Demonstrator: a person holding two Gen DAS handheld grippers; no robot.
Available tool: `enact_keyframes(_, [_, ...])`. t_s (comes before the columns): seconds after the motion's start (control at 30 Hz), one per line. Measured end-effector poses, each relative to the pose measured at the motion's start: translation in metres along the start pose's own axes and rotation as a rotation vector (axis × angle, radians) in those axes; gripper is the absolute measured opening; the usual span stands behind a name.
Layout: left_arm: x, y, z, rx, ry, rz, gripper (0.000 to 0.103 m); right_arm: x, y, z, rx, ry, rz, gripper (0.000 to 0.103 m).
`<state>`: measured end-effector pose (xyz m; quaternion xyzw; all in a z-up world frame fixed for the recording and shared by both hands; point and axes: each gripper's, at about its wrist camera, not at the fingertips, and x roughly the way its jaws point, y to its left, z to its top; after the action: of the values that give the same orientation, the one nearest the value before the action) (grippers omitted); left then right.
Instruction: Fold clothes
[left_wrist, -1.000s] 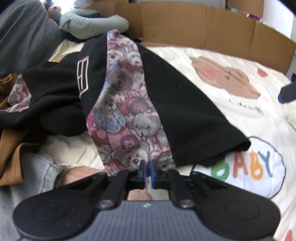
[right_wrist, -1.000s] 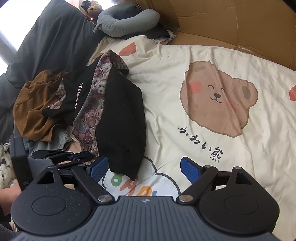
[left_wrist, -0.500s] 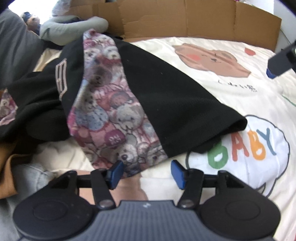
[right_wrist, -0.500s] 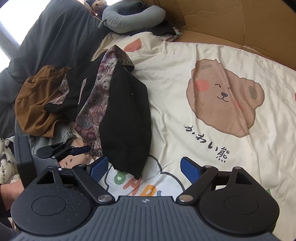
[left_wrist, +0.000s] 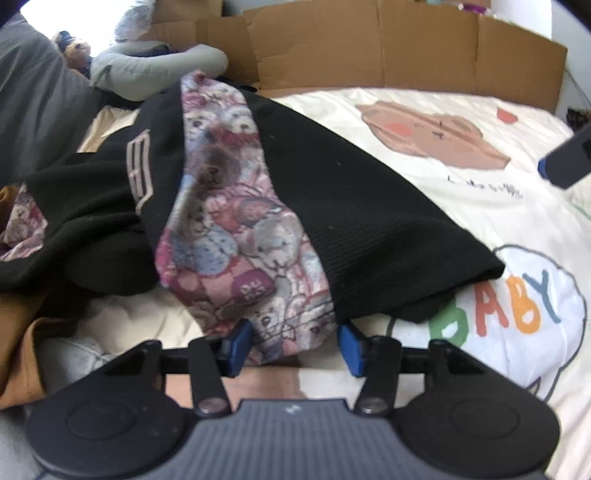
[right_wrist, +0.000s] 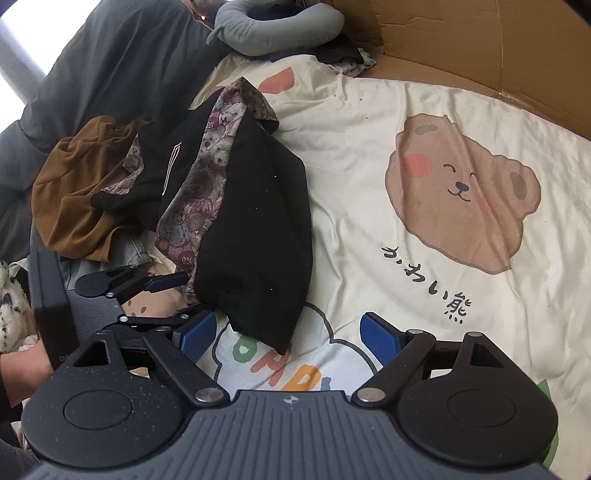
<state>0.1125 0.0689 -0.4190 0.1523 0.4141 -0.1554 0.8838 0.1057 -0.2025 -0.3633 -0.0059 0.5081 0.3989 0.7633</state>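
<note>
A black garment (left_wrist: 354, 206) with a teddy-bear patterned panel (left_wrist: 236, 236) lies bunched on the cream blanket (left_wrist: 461, 206). My left gripper (left_wrist: 293, 343) sits at the panel's near hem; its jaws are closing, the hem lies between them, and the pads do not press it. In the right wrist view the same garment (right_wrist: 255, 236) lies to the left, with the left gripper (right_wrist: 177, 299) at its near edge. My right gripper (right_wrist: 288, 338) stands open over the blanket's printed cloud, just beside the garment's near black corner, holding nothing.
A brown garment (right_wrist: 70, 192) and grey cloth are heaped at the left. A grey neck pillow (right_wrist: 280, 29) lies at the back. A cardboard wall (left_wrist: 369, 48) rims the bed's far side. A hand (right_wrist: 22, 369) shows at the lower left.
The left gripper was shut on the patterned hem, then let go and spread wide, and now stands slightly narrower. The right gripper stayed open and nearly still.
</note>
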Motion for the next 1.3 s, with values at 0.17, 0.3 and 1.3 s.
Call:
enact_keyframes(0.17, [-0.017, 0.007, 0.001, -0.033, -0.051, -0.017, 0.048, -0.001, 0.003, -0.001, -0.009, 0.001, 0.003, 0.089])
enact_keyframes(0.3, [-0.015, 0.012, 0.000, -0.038, -0.061, -0.009, 0.030, 0.000, 0.005, 0.001, -0.017, 0.004, 0.011, 0.089])
enact_keyframes(1.3, [-0.044, 0.000, 0.028, -0.103, -0.217, -0.150, 0.006, 0.052, 0.032, 0.050, 0.180, 0.132, 0.228, 0.052])
